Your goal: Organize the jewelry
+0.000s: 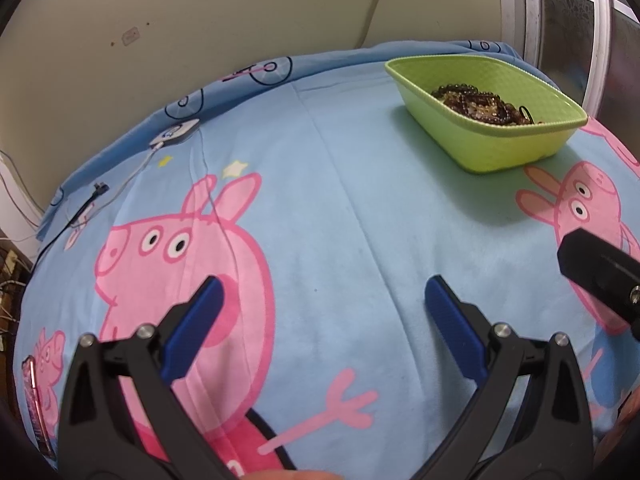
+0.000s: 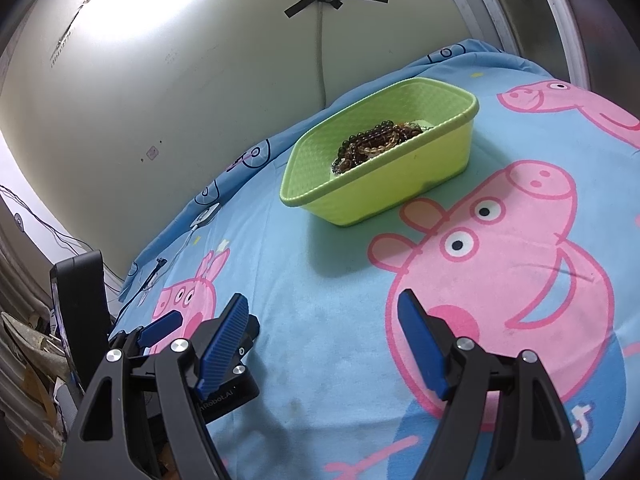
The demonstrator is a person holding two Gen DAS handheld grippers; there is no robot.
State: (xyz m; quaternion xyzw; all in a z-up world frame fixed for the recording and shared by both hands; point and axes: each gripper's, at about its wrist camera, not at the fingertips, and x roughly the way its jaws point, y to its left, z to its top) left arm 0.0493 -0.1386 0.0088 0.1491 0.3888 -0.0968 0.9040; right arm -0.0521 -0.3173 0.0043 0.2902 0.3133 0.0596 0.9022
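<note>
A lime green basket (image 1: pixel 516 146) stands on the blue pig-print cloth at the far right; it also shows in the right wrist view (image 2: pixel 400 184). Dark and amber bead bracelets (image 1: pixel 476 104) lie piled inside it, also seen in the right wrist view (image 2: pixel 376 144). My left gripper (image 1: pixel 324 292) is open and empty, low over the cloth, well short of the basket. My right gripper (image 2: pixel 324 312) is open and empty, near the cloth in front of the basket. The left gripper (image 2: pixel 196 324) shows at the right wrist view's lower left.
The blue cloth (image 1: pixel 320 208) covers the whole surface. A small white device with a cable (image 1: pixel 176 132) lies at the far left edge. A wall stands behind, with a window frame (image 1: pixel 568 20) at right. Part of the right gripper's body (image 1: pixel 600 272) shows at the right.
</note>
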